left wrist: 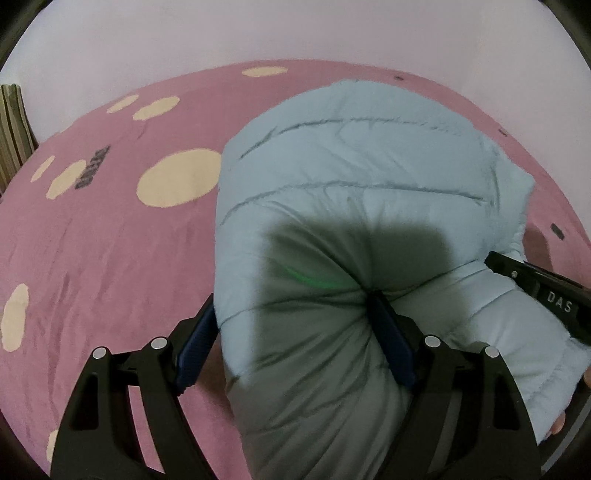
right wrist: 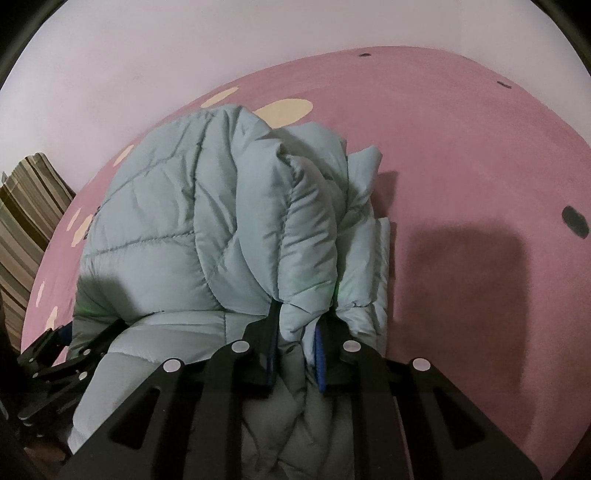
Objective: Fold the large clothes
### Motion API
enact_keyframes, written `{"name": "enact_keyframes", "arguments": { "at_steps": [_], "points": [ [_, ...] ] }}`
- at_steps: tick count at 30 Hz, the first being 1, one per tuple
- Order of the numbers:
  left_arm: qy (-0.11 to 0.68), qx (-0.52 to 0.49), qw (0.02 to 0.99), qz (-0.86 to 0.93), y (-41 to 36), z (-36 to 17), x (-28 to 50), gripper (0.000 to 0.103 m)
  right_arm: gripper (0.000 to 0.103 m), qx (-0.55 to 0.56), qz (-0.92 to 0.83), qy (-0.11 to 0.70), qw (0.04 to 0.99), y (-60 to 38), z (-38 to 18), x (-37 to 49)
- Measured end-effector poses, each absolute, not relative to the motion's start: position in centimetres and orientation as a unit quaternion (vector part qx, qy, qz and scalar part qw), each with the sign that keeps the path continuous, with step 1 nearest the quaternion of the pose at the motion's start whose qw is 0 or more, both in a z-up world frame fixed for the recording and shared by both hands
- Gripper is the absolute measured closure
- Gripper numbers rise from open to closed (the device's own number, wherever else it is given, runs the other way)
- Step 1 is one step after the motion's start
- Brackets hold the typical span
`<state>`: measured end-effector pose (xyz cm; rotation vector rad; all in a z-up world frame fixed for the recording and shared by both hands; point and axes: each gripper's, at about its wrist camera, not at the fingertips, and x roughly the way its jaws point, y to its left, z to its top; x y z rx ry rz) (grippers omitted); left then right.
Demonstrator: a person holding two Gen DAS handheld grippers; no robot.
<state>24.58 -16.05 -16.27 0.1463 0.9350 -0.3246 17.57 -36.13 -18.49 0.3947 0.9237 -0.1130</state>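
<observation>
We are looking through two fisheye cameras, each riding just behind its own gripper's fingers and tilting steeply down at a pink bedspread. From the left wrist we are facing forward over the left gripper, sitting very close to the pale blue puffer jacket, which is filling the middle of the view. From the right wrist we are peering along the right gripper, equally near the same jacket. Both views are sharing the jacket, the bedspread, the pale wall behind and a striped cloth at the left edge, and each is catching the other gripper at its border.
</observation>
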Motion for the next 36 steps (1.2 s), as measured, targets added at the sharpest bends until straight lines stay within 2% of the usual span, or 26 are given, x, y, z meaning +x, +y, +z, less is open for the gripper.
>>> {"name": "enact_keyframes", "arguments": {
  "at_steps": [7,10,12,13,15,24,28,36],
  "points": [
    [0.420,0.040,0.892,-0.160,-14.1,-10.9,23.2,0.023,0.074,0.149,-0.089,0.444,0.879,-35.5,-14.3,15.9],
    [0.399,0.021,0.903,-0.161,-13.5,-8.2,23.9,0.023,0.073,0.131,-0.100,0.409,0.897,-35.0,-10.4,15.2],
    [0.393,0.016,0.906,-0.159,-13.6,-7.1,24.8,0.023,0.069,0.135,-0.088,0.390,0.907,-34.6,-8.5,15.6],
    [0.389,0.018,0.908,-0.155,-13.9,-6.6,25.4,0.023,0.063,0.136,-0.082,0.385,0.909,-34.3,-8.0,15.9],
    [0.387,0.024,0.909,-0.151,-14.7,-6.6,26.4,0.023,0.061,0.129,-0.075,0.381,0.912,-33.3,-7.5,17.3],
    [0.432,0.057,0.891,-0.126,-17.3,-12.4,28.9,0.023,0.061,0.098,-0.084,0.433,0.892,-31.8,-13.0,21.9],
    [0.438,0.053,0.889,-0.119,-17.6,-14.2,29.2,0.017,0.058,0.102,-0.086,0.434,0.891,-32.5,-15.3,22.0],
    [0.454,0.037,0.883,-0.116,-17.6,-16.4,30.6,0.013,0.056,0.100,-0.091,0.424,0.895,-32.7,-17.6,22.6]
  ]
}}
